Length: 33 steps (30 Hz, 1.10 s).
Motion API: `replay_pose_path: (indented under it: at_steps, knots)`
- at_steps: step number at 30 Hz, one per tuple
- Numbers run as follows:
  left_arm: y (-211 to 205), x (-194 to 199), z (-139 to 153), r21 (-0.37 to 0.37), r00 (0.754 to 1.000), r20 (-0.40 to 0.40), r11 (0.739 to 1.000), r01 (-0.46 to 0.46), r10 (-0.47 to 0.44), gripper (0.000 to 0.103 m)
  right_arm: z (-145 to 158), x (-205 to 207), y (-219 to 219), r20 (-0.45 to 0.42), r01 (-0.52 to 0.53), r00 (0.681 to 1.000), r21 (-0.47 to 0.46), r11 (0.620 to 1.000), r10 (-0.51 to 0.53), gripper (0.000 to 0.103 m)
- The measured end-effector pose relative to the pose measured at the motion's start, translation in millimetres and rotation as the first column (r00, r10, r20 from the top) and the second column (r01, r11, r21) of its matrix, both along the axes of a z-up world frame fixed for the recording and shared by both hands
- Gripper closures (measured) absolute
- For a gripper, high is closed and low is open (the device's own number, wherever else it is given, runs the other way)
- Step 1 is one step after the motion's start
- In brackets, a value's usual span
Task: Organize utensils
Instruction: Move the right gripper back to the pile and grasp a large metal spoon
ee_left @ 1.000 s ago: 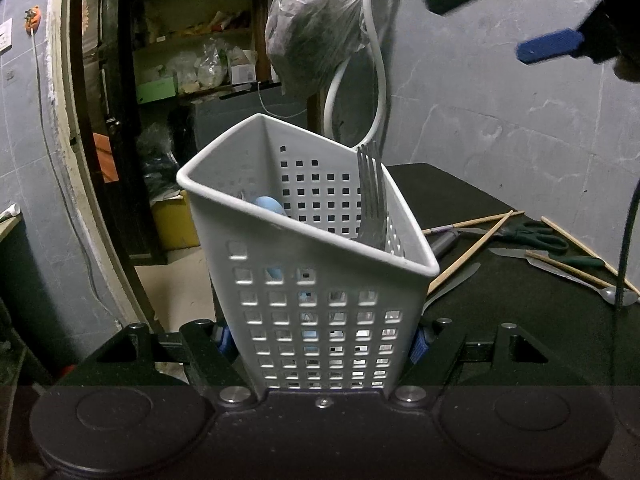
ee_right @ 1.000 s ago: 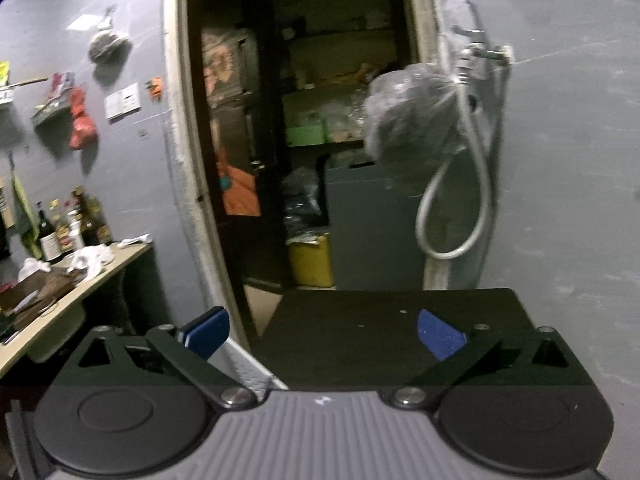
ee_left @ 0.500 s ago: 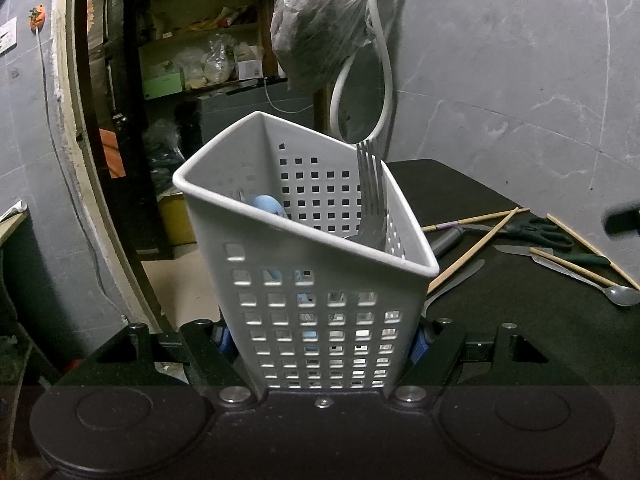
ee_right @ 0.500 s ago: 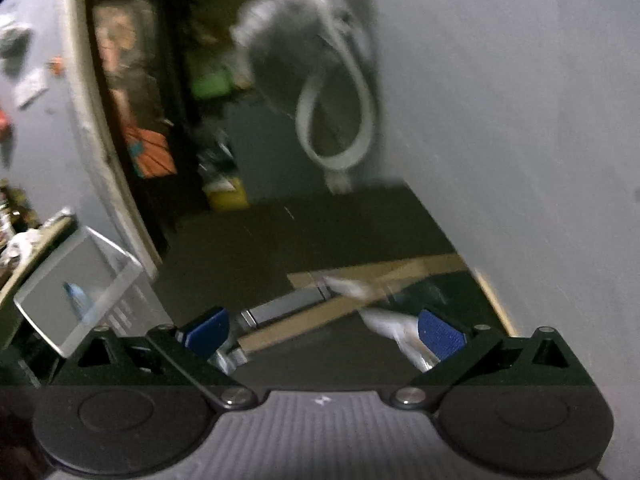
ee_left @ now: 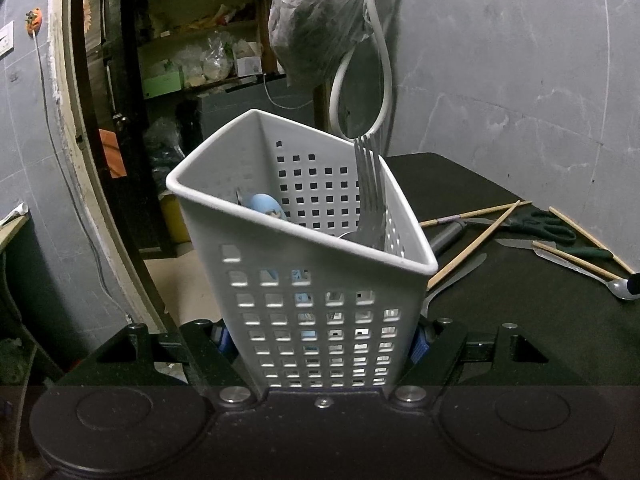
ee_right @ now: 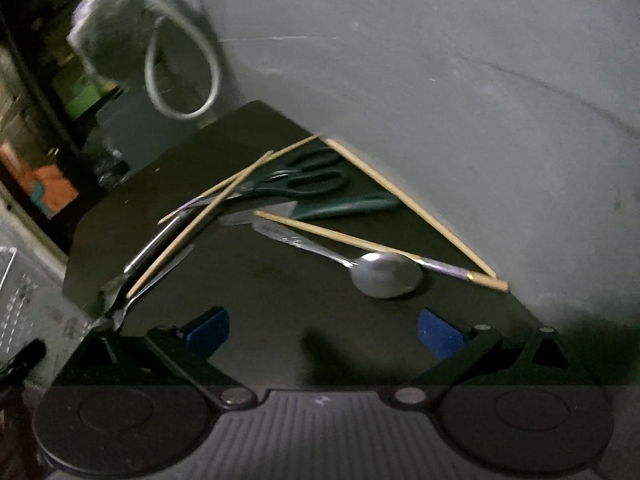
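mostly the left gripper [ee_left: 322, 340] is hidden behind the white perforated caddy [ee_left: 304, 280] it pinches, so only slivers of its blue pads [ee_left: 418, 346] show at the caddy's lower sides, pressed against the walls. inside the caddy a fork [ee_left: 370, 196] stands tines up against the right corner, and a pale blue rounded utensil end [ee_left: 266, 206] peeks over the near rim; their lower parts show only in bits through the square holes. the left wrist view catches the loose utensils at its right, partly cut off behind the caddy: wooden chopsticks [ee_left: 472, 244], dark-handled scissors [ee_left: 540, 224], a green-handled knife [ee_left: 560, 246] and a spoon [ee_left: 624, 290] whose bowl runs to the frame's edge. the right wrist view, somewhat blurred, lays that pile out plainly on the black table [ee_right: 248, 292]: the spoon [ee_right: 386, 274] bowl up, with a chopstick [ee_right: 340, 236] crossing its handle, the scissors [ee_right: 304, 180] behind, the knife [ee_right: 344, 206] beside them, more chopsticks [ee_right: 200, 224] crossing a metal handle [ee_right: 154, 244] at the left that i cannot identify. the right gripper [ee_right: 322, 334] hangs above the table with its jaws spread wide and nothing between them, the spoon just ahead of its right pad [ee_right: 438, 338]. only a blurred corner of the caddy [ee_right: 16, 304] shows at that view's left edge.
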State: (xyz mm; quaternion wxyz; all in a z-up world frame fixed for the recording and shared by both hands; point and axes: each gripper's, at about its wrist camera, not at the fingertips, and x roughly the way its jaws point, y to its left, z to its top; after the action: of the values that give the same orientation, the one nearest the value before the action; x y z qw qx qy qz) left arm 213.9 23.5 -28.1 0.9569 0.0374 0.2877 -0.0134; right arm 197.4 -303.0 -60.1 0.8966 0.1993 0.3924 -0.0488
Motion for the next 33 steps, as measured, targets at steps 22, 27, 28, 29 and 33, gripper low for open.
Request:
replay_pose_path:
  at_steps: [22, 27, 28, 29, 33]
  knots:
    - [-2, 6, 3, 0.016, 0.999, -0.046, 1.000, 0.012, -0.011, 0.026, -48, 14, -29, 0.225, 0.137, 0.956, 0.224, 0.965, -0.188, 0.019]
    - [-1, 7, 4, 0.019, 0.999, -0.050, 1.000, 0.016, -0.015, 0.026, -55, 17, -33, 0.256, 0.174, 0.939, 0.230, 0.958, -0.232, 0.037]
    - [-2, 8, 4, 0.020, 0.999, -0.050, 1.000, 0.016, -0.015, 0.026, -56, 17, -33, 0.254, 0.183, 0.937, 0.225, 0.957, -0.239, 0.045]
    - [-2, 8, 4, 0.019, 0.999, -0.050, 1.000, 0.015, -0.014, 0.026, -58, 18, -33, 0.252, 0.191, 0.936, 0.221, 0.956, -0.245, 0.048]
    - [-1, 8, 5, 0.019, 0.999, -0.050, 1.000, 0.016, -0.015, 0.026, -56, 16, -28, 0.250, 0.200, 0.939, 0.167, 0.966, -0.237, 0.059]
